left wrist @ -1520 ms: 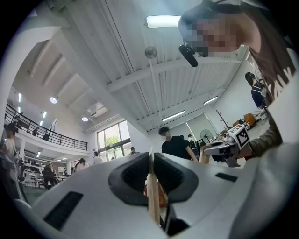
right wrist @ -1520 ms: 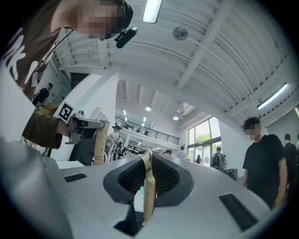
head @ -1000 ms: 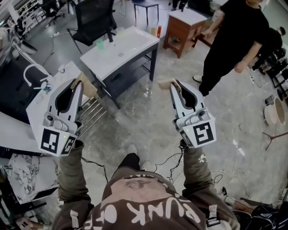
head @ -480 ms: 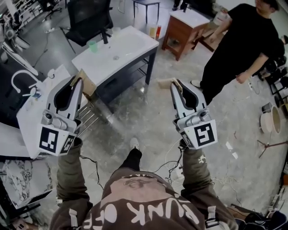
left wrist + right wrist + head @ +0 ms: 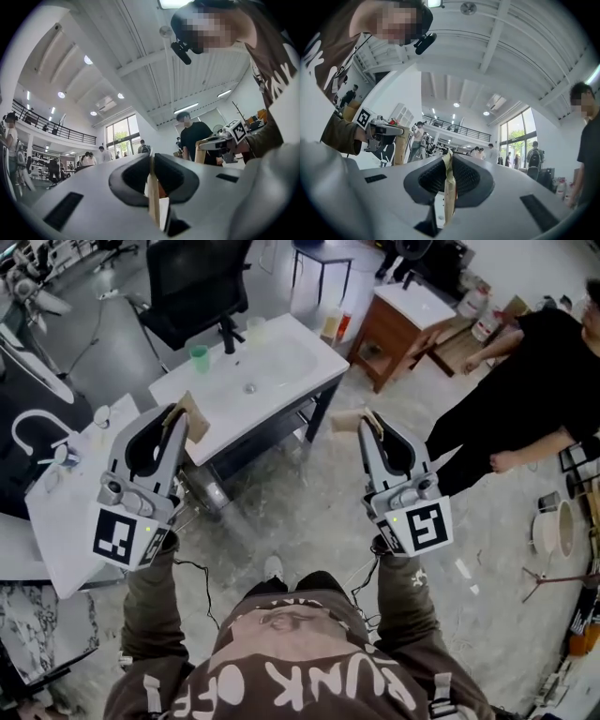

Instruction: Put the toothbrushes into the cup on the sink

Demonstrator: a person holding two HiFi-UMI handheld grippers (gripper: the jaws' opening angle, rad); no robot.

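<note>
In the head view a white sink [image 5: 281, 367] on a dark frame stands ahead, with a small green cup [image 5: 199, 357] and a black faucet [image 5: 228, 335] on its far left part. My left gripper [image 5: 178, 414] is shut on a flat tan toothbrush pack [image 5: 194, 416], level with the sink's near left corner. My right gripper [image 5: 368, 418] is shut on a second tan pack [image 5: 347, 418], off the sink's right end above the floor. Each gripper view shows its pack edge-on, a thin tan strip [image 5: 152, 197] [image 5: 447, 187] pinched between the dark pads.
A person in black [image 5: 525, 399] leans in at the right beside a wooden cabinet [image 5: 403, 320]. A black office chair [image 5: 192, 282] stands behind the sink. A white counter [image 5: 56, 502] with a curved tap lies to my left. Bottles [image 5: 336, 324] and cables sit on the floor.
I have walked toward the sink: it now lies closer and lower in the head view. Both grippers have moved forward with their packs still held. The person in black has shifted to the right edge.
</note>
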